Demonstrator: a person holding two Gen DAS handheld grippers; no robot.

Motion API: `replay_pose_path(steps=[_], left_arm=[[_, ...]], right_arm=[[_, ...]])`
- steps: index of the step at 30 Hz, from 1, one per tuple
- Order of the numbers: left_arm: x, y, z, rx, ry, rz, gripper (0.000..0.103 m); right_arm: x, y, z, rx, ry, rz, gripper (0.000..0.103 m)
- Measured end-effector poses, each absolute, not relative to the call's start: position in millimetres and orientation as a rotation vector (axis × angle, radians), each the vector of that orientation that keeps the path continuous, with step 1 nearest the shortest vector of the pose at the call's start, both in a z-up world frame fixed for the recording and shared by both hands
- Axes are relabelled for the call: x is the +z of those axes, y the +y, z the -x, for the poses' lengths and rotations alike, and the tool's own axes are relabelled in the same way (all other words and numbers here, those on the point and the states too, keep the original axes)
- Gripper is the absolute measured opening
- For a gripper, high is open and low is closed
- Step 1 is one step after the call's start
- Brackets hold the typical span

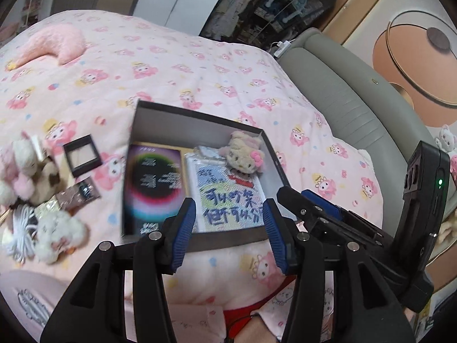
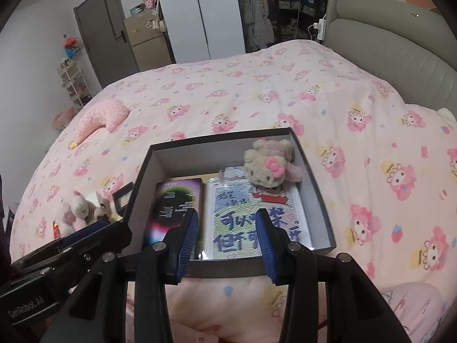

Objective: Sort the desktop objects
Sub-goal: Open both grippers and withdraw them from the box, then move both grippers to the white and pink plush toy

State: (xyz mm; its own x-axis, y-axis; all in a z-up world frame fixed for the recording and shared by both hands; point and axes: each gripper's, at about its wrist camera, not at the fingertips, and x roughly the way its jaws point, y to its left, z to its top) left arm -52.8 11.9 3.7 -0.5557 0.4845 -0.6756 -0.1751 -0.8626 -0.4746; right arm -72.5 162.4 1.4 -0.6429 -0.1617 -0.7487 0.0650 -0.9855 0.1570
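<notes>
A dark grey open box (image 1: 182,127) (image 2: 197,157) lies on the pink bedspread. Inside it are a black book with a rainbow ring (image 1: 154,183) (image 2: 174,208), a white picture with blue characters (image 1: 225,194) (image 2: 234,200) and a beige plush cat with a pink bow (image 1: 245,151) (image 2: 268,163). My left gripper (image 1: 228,208) hovers over the box's near edge, open, nothing between its pads. My right gripper (image 2: 227,217) hangs beside it, also open with nothing in it. Left of the box lie plush toys (image 1: 25,168) (image 2: 80,208), a black compact (image 1: 82,157), a dark sachet (image 1: 80,194) and a white cable (image 1: 22,228).
A pink crescent pillow (image 1: 54,45) (image 2: 102,117) rests at the far left of the bed. A grey padded headboard (image 1: 357,100) (image 2: 400,43) borders the right side. Wardrobes and a door stand beyond the bed. A person's pink sleeve (image 1: 200,320) shows below the grippers.
</notes>
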Motion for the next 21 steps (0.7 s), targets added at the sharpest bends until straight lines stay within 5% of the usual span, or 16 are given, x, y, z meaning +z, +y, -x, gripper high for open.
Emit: replay_pose_path(steps=[21], left_arm=[[-4.2,-136.7,18.5,2.642,-0.671,1.271,0.058]], right_arm=[[-9.9,6.6,71.7,-2.461,-0.024,-1.255,0.049]])
